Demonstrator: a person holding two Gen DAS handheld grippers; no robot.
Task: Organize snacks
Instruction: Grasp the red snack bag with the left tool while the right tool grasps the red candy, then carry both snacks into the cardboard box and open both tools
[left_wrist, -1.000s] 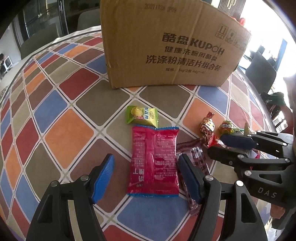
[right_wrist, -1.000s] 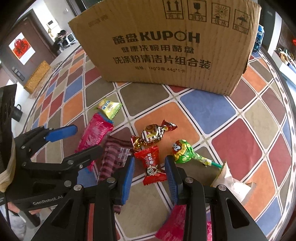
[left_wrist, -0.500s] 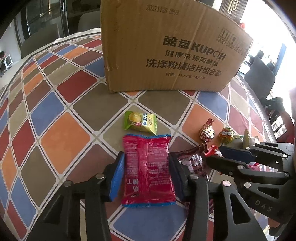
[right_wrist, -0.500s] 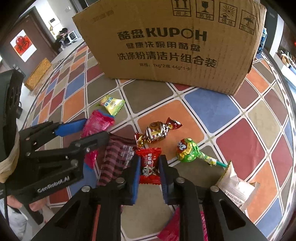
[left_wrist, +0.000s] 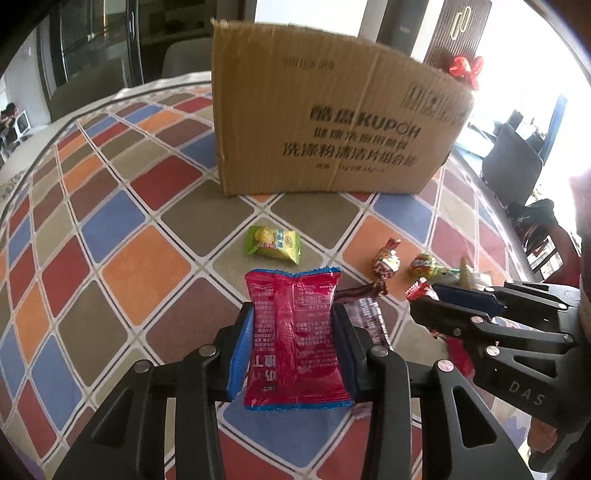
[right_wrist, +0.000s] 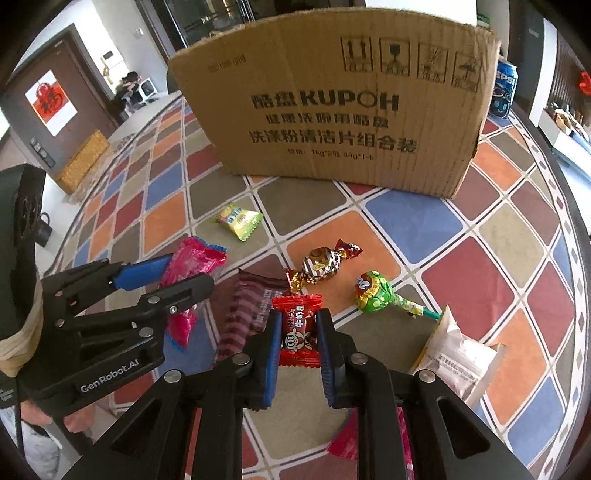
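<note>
Both loads in hand, and the cardboard box (left_wrist: 332, 122) dead ahead of both, standing on the chequered worktop (left_wrist: 122, 266) beyond the loose sweets; open top not visible from either wrist view, only the printed front wall.

Left gripper (left_wrist: 295, 347) clamped on the pink snack packet (left_wrist: 295, 332), jaws having just been closing, blue pads pressing its two long edges; long axis of the packet running straight out along the fingers toward the box, far end sticking out past the fingertips, near end hanging back between the arms; seems lifted clear of the cloth, though hard to be sure from this angle.

Right gripper (right_wrist: 297, 343) pressed tight on the small red candy (right_wrist: 298, 332), jaws just drawn in to their narrowest, wrapper standing upright between the pads with its crimped top edge above them.

Seen from the right wrist, left gripper to the left and slightly ahead, so likely the nearer of the two to the box, yet the margin too small to call firmly.

Left on the cloth between grippers and box: green-yellow sachet (left_wrist: 274, 244) nearest the box; gold twist-wrapped sweet (right_wrist: 320, 265) and green lollipop (right_wrist: 373, 295) to the right; dark striped wrapper (right_wrist: 245, 306) between the two grippers; white packet (right_wrist: 456, 350) at the right gripper's side.

Judged next: up and forward over the front wall, both loads needing to clear its top edge before release.
</note>
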